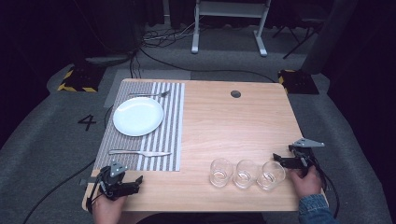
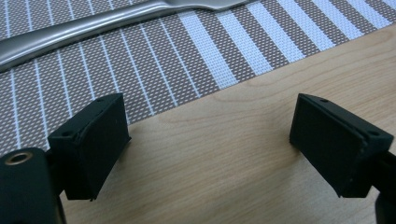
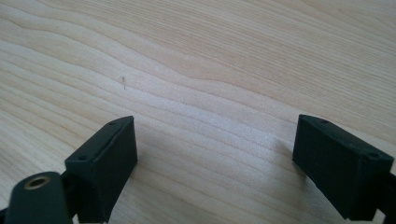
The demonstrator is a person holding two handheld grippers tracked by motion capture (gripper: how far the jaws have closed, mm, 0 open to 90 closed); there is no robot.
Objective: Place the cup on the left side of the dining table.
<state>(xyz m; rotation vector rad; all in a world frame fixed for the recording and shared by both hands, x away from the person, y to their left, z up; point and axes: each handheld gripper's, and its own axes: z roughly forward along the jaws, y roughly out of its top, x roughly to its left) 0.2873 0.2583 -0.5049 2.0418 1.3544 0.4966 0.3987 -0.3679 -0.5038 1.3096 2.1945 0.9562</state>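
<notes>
A striped placemat [image 1: 168, 126] lies on the left half of the wooden table [image 1: 233, 126]. On it sit a white plate [image 1: 138, 116], a fork [image 1: 149, 94] beyond the plate and a knife [image 1: 140, 152] on the near side. My left gripper [image 1: 135, 181] rests at the table's near left corner, just off the mat, its jaws open over bare wood [image 2: 210, 154], with the knife handle [image 2: 70, 30] ahead. My right gripper [image 1: 279, 158] stands open near the right edge, beside the rightmost of three clear glasses [image 1: 272, 175], with only wood [image 3: 215, 116] between its jaws.
The three empty glasses stand in a row near the front edge: left [image 1: 221, 172], middle [image 1: 246, 173] and right. A round cable hole [image 1: 236, 94] sits at the table's far side. Cables and a white stand [image 1: 229, 23] are on the floor beyond.
</notes>
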